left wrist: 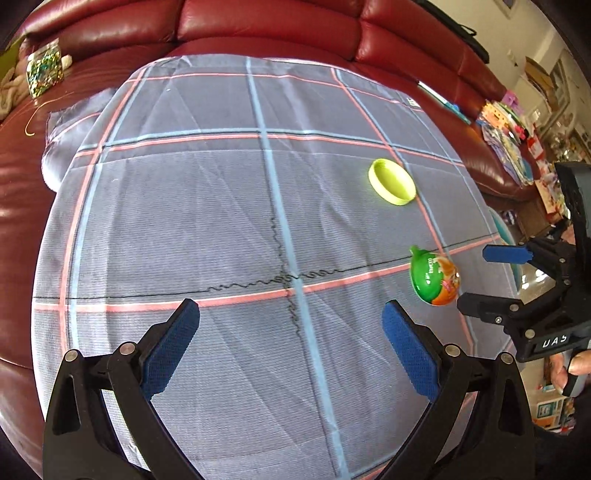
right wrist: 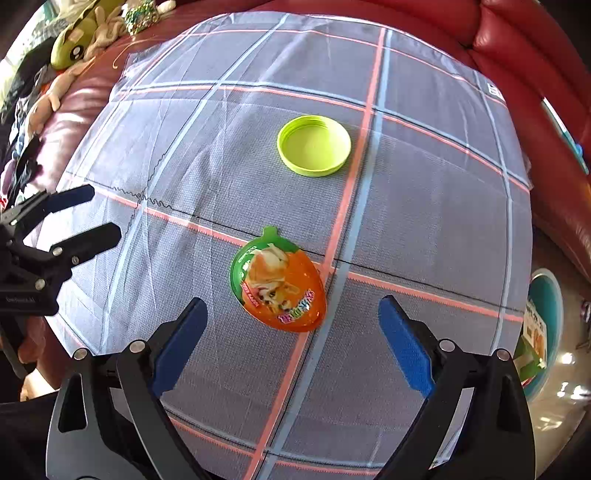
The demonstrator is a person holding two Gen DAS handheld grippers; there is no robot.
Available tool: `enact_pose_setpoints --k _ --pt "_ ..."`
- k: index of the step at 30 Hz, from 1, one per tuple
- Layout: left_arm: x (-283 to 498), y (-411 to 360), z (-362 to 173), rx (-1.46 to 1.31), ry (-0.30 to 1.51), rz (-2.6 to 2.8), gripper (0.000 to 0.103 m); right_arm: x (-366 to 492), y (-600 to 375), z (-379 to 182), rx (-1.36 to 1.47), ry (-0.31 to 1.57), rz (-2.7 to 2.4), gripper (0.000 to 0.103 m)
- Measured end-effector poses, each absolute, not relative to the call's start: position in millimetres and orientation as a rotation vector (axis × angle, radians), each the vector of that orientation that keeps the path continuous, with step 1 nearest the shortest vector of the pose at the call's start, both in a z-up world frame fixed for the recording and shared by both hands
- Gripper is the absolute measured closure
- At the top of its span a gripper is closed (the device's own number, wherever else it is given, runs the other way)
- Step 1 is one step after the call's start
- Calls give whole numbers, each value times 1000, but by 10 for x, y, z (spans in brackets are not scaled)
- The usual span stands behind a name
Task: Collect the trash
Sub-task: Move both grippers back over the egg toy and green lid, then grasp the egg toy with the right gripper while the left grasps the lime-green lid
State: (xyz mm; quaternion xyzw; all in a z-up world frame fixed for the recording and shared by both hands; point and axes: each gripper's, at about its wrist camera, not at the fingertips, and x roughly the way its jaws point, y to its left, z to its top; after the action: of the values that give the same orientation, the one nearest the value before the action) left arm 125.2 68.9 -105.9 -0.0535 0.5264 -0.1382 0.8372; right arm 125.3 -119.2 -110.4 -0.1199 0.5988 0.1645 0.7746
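An egg-shaped orange and green plastic package [right wrist: 280, 284] lies on a grey checked cloth [right wrist: 424, 206] spread over a red sofa. Beyond it rests a lime green round lid [right wrist: 314, 144], hollow side up. My right gripper [right wrist: 291, 332] hangs open just above the near end of the package, its blue pads well apart and touching nothing. In the left wrist view my left gripper [left wrist: 291, 336] stands open over bare cloth [left wrist: 207, 206], with the package [left wrist: 434, 278] and lid [left wrist: 392, 181] off to its right. The right gripper [left wrist: 476, 275] shows there beside the package.
Red leather sofa backs [left wrist: 266, 22] ring the cloth. A glittery bag [left wrist: 44, 68] and soft toys [right wrist: 79, 40] lie at the far left. A teal round bin [right wrist: 545, 332] with packaging in it stands on the floor at the right. Colourful clutter [left wrist: 509, 140] fills the right background.
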Motion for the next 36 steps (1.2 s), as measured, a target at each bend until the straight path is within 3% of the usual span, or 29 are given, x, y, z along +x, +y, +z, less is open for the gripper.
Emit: enact_pose_setpoints --k 2,11,13,15,36 --pt "1279 779 -1064 -126 1110 -278 4 1281 -1143 -1159 -285 1307 366 28" --pt "1339 885 -1113 -161 1121 -268 4 1315 -1023 -1288 -341 1318 398 37" --pt "1344 875 -1125 -162 1124 -270 4 1277 -1003 -1254 -344 1298 406 52" --pt "1355 851 -1128 -157 1125 -273 4 1258 -1024 -1235 -324 1303 398 56" --pt "1956 -287 -1066 36 1100 -407 4 1590 -2282 -844 78 1201 173 56"
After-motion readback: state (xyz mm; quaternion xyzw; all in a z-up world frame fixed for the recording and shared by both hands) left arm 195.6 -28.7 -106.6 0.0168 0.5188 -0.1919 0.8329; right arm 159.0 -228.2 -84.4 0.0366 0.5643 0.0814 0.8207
